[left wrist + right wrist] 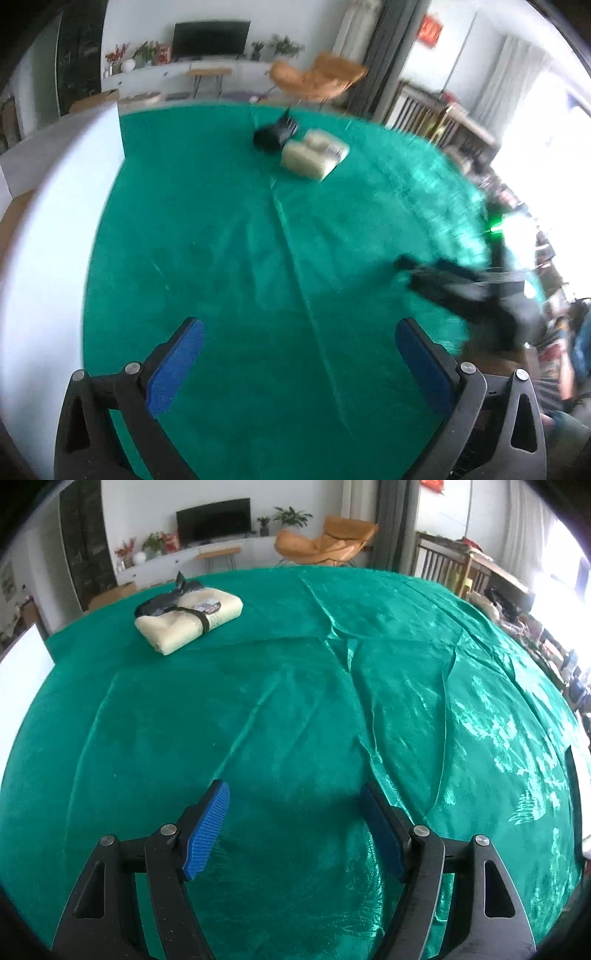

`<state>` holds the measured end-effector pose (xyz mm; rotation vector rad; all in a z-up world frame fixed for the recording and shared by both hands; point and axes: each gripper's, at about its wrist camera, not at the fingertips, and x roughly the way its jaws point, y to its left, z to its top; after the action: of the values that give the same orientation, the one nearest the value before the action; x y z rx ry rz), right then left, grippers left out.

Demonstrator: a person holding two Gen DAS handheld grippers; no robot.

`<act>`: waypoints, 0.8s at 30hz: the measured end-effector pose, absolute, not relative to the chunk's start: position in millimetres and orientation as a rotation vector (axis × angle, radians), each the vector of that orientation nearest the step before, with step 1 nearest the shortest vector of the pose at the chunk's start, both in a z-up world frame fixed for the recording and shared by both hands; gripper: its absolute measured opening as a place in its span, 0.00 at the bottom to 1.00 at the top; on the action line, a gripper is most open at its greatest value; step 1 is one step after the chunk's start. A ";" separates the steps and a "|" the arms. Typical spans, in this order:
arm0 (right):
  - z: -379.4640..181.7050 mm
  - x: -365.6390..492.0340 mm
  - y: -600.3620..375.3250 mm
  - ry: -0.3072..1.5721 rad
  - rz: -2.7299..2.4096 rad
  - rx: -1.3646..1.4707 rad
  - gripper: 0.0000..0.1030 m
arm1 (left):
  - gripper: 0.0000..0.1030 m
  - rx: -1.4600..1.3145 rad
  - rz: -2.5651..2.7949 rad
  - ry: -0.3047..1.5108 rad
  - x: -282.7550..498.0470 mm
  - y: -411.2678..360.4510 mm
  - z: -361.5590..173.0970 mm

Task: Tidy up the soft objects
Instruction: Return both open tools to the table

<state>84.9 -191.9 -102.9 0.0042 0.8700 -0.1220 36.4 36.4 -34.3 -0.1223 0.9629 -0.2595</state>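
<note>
approach step, by my judgement: left gripper (299, 363) and right gripper (295, 827) both spread apart, nothing between them; next, reach the cream folded bundle (188, 618) far left on the green cloth (295, 709)

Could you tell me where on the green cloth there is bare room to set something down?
Nearly all of the green cloth is bare: the whole near stretch from the cream folded bundle down to both open hand-held grippers, left and right. Only the far corner is taken, where the bundle touches a black bag.
</note>
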 end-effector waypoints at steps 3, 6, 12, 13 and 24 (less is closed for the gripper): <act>-105.4 87.8 -190.3 0.867 -0.117 -0.011 0.74 | 0.99 -0.105 -0.212 0.991 60.1 34.1 -55.4; -106.8 86.8 -197.9 0.873 -0.107 0.022 0.75 | 0.99 -0.083 -0.174 0.986 73.9 34.1 -67.0; -106.2 85.0 -198.1 0.875 -0.111 0.022 0.77 | 0.99 -0.030 -0.120 0.994 96.5 38.4 -85.9; -106.1 84.8 -198.0 0.875 -0.112 0.021 0.77 | 0.99 -0.030 -0.115 0.995 99.6 38.0 -89.8; -106.1 84.5 -198.7 0.875 -0.112 0.022 0.78 | 0.99 0.004 -0.076 0.995 113.5 47.2 -100.0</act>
<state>84.5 -198.7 -106.1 0.0225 0.8754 -0.1118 113.5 47.2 -100.0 0.0036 0.9948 -0.0760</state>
